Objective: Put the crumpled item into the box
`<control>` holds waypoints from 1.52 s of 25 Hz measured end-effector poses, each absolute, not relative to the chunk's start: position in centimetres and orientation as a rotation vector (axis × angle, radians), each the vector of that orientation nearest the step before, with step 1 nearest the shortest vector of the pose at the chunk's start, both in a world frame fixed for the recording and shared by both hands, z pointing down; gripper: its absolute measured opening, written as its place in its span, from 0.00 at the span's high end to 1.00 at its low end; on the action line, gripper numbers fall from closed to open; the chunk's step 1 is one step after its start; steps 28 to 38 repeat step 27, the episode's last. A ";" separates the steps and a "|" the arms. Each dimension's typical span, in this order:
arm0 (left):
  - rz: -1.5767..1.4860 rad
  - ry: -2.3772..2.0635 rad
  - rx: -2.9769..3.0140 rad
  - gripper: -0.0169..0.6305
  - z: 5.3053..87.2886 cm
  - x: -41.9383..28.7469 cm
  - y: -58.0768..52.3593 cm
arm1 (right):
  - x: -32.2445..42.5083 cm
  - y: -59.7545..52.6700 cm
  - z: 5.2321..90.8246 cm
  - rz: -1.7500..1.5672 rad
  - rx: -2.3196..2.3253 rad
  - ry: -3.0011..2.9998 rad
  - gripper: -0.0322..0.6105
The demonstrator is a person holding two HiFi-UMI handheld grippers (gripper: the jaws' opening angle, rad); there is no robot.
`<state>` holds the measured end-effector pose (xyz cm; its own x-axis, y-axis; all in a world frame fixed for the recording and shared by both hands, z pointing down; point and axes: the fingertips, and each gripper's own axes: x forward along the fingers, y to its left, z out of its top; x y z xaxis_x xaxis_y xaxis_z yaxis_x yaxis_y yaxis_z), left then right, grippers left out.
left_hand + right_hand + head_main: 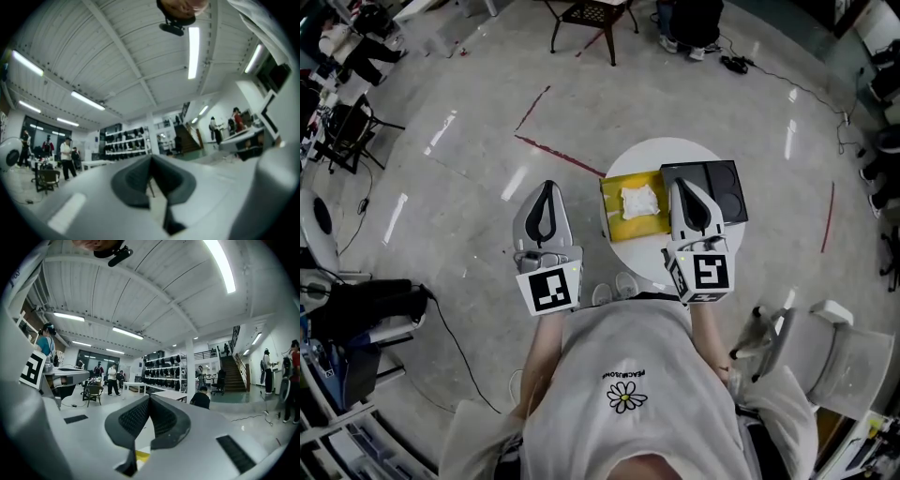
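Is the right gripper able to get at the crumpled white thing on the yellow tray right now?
Probably yes. The right gripper hangs just beside the crumpled white thing on the yellow tray, with nothing between them. Its jaws are shut, so they would have to open first.

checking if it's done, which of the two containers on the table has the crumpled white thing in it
The yellow box, the left one. The crumpled white thing lies inside it; the black tray beside it shows only bare hollows.
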<state>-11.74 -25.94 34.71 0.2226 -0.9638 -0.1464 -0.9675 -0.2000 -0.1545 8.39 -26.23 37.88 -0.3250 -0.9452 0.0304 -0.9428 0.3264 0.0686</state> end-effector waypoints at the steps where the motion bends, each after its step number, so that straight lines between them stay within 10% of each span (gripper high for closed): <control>1: 0.029 1.830 -2.287 0.98 34.7 -11.6 -25.9 | 8.5 -25.9 38.0 -0.059 1.788 -2.501 0.95; 38: 0.040 1.805 -2.308 0.98 34.8 -10.9 -24.8 | 9.3 -23.5 38.7 -0.068 1.805 -2.466 0.95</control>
